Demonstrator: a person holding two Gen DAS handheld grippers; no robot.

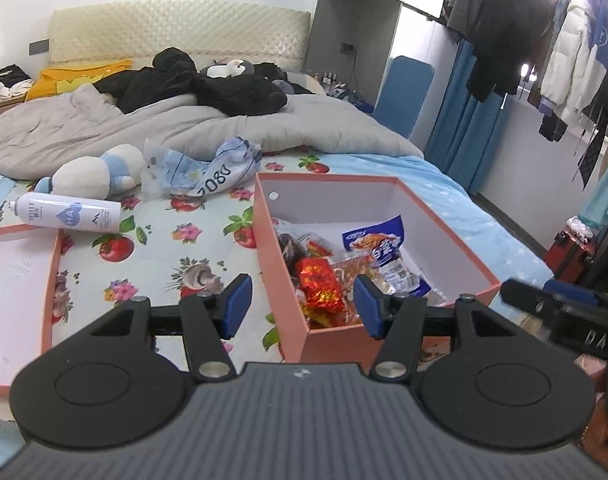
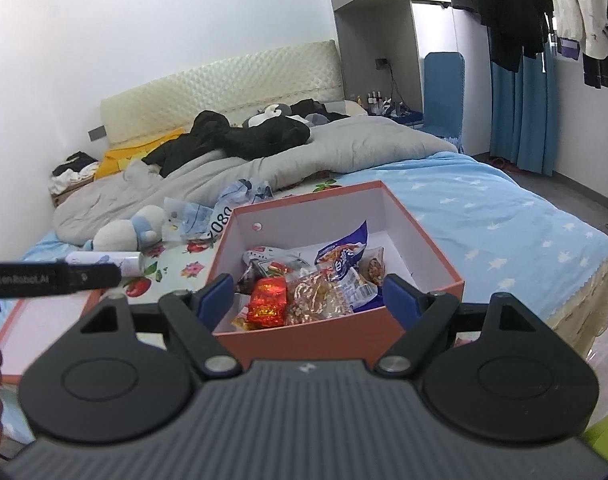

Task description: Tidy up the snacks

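The pink box point(image 2: 336, 336) of snacks point(image 2: 304, 292) lies squarely ahead of the right gripper point(image 2: 306, 298); the left gripper point(image 1: 302, 306) sits off its corner; both jaws spread, empty.

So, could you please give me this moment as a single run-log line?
left gripper: open, empty | right gripper: open, empty | pink box: on bed, lid off | snacks: inside box

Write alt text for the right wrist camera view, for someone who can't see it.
An open pink box of wrapped snacks sits on a bed, seen between the right gripper's open, empty blue-padded fingers. A plush toy and grey duvet lie beyond.
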